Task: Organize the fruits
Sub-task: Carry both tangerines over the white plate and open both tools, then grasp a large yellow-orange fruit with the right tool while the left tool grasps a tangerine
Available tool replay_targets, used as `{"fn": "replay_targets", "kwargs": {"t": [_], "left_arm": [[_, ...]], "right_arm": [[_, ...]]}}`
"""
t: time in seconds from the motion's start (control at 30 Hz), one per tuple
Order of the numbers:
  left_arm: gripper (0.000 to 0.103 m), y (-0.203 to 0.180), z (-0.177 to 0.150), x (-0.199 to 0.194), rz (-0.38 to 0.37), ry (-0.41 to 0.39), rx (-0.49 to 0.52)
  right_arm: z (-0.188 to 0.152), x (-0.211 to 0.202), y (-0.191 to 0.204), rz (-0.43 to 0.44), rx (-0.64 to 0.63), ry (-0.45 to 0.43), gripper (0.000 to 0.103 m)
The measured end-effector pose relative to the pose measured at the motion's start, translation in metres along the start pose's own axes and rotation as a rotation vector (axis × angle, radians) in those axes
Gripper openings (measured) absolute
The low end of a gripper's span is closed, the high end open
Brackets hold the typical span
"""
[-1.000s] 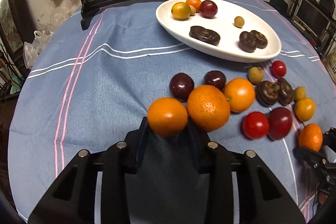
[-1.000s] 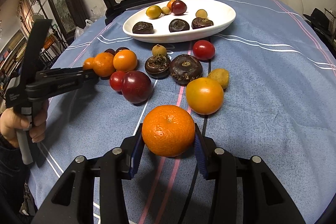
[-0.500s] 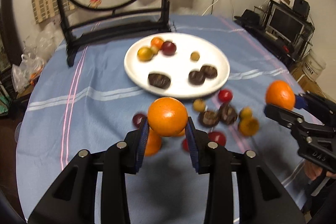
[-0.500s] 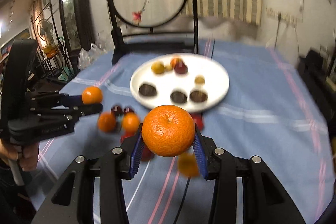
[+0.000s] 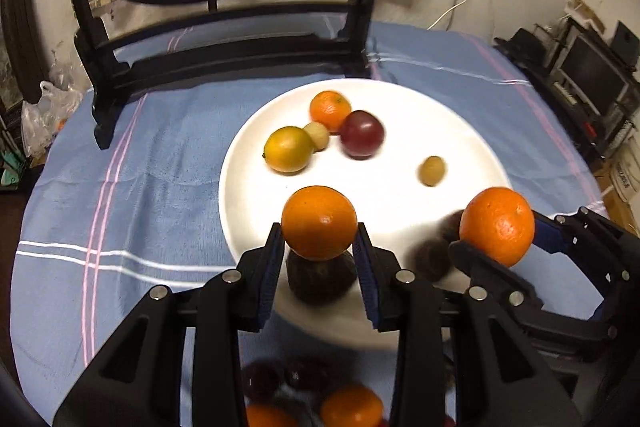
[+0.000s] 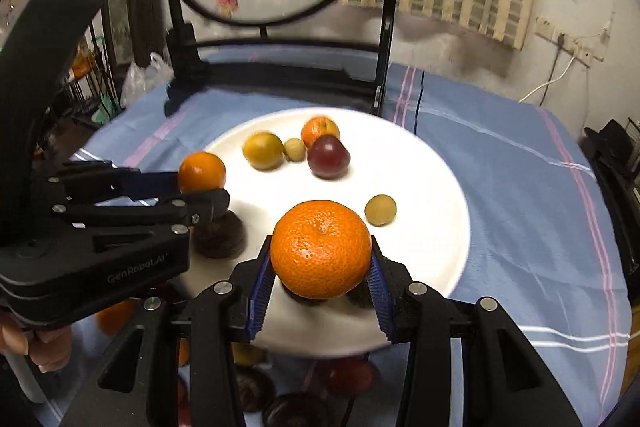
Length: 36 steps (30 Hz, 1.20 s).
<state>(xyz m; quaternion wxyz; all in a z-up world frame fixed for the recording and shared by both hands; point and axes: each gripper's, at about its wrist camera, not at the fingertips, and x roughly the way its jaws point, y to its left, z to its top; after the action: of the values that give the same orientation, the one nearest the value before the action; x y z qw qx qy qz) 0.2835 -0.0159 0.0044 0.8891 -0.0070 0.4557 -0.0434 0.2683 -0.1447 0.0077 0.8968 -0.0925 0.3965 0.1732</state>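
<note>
My left gripper (image 5: 319, 255) is shut on a smooth orange (image 5: 319, 221) and holds it in the air over the near rim of the white plate (image 5: 400, 99). My right gripper (image 6: 320, 273) is shut on a dimpled mandarin (image 6: 321, 248), also above the plate's (image 6: 436, 187) near part. Each gripper shows in the other view, the right (image 5: 496, 247) beside the left (image 6: 202, 187). On the plate lie a small orange (image 5: 330, 109), a dark red plum (image 5: 361, 133), a yellow fruit (image 5: 288, 149), two small tan fruits and dark brown ones.
Loose fruits lie on the blue striped tablecloth (image 5: 120, 187) just below the grippers, blurred. A black framed round screen (image 5: 224, 39) stands on the table behind the plate. A plastic bag (image 5: 44, 115) and furniture sit beyond the table edges.
Both grippers rose from the table with their fruits and moved forward over the plate. The plate now looms larger and the loose fruits have dropped to the bottom of both views.
</note>
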Motion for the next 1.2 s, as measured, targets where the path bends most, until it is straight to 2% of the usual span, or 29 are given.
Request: {"fn": "replay_targets", "kwargs": {"t": [0.1, 0.13, 0.17, 0.23, 0.27, 0.3, 0.4, 0.5, 0.6, 0.87, 1.07, 1.2], "left_arm": [[0.035, 0.002, 0.004, 0.017, 0.009, 0.021, -0.010], [0.038, 0.002, 0.004, 0.020, 0.010, 0.028, -0.013], [0.055, 0.002, 0.004, 0.021, 0.024, 0.026, -0.022], [0.073, 0.002, 0.001, 0.013, 0.072, -0.012, -0.033], [0.076, 0.000, -0.002, 0.003, 0.095, -0.056, -0.023], [0.076, -0.001, -0.007, -0.007, 0.107, -0.086, -0.004], [0.078, -0.003, -0.018, -0.027, 0.112, -0.108, 0.015], [0.084, -0.002, -0.035, -0.049, 0.094, -0.128, 0.023], [0.088, -0.001, -0.056, -0.066, 0.111, -0.143, 0.037], [0.088, 0.008, -0.117, -0.095, 0.115, -0.113, 0.041], [0.088, 0.016, -0.154, -0.096, 0.065, -0.063, -0.007], [0.088, 0.015, -0.172, -0.087, 0.086, -0.043, -0.027]], "right_arm": [[0.000, 0.019, -0.001, 0.002, -0.015, 0.046, 0.045], [-0.002, 0.023, 0.000, 0.018, -0.021, 0.058, 0.045], [-0.003, 0.024, 0.000, 0.035, -0.026, 0.060, 0.050], [-0.007, 0.011, -0.003, 0.042, -0.022, 0.013, 0.054], [-0.008, 0.005, -0.005, 0.043, -0.015, -0.007, 0.056], [-0.010, -0.006, -0.009, 0.044, 0.004, -0.034, 0.059], [-0.020, -0.030, -0.021, 0.066, 0.064, -0.066, 0.060], [-0.036, -0.050, -0.027, 0.065, 0.090, -0.071, 0.060], [-0.060, -0.065, -0.024, 0.072, 0.082, -0.035, 0.060], [-0.121, -0.096, -0.013, 0.057, 0.075, 0.013, 0.060], [-0.145, -0.096, 0.001, 0.048, 0.075, 0.069, 0.060], [-0.147, -0.087, 0.006, 0.038, 0.069, 0.110, 0.060]]}}
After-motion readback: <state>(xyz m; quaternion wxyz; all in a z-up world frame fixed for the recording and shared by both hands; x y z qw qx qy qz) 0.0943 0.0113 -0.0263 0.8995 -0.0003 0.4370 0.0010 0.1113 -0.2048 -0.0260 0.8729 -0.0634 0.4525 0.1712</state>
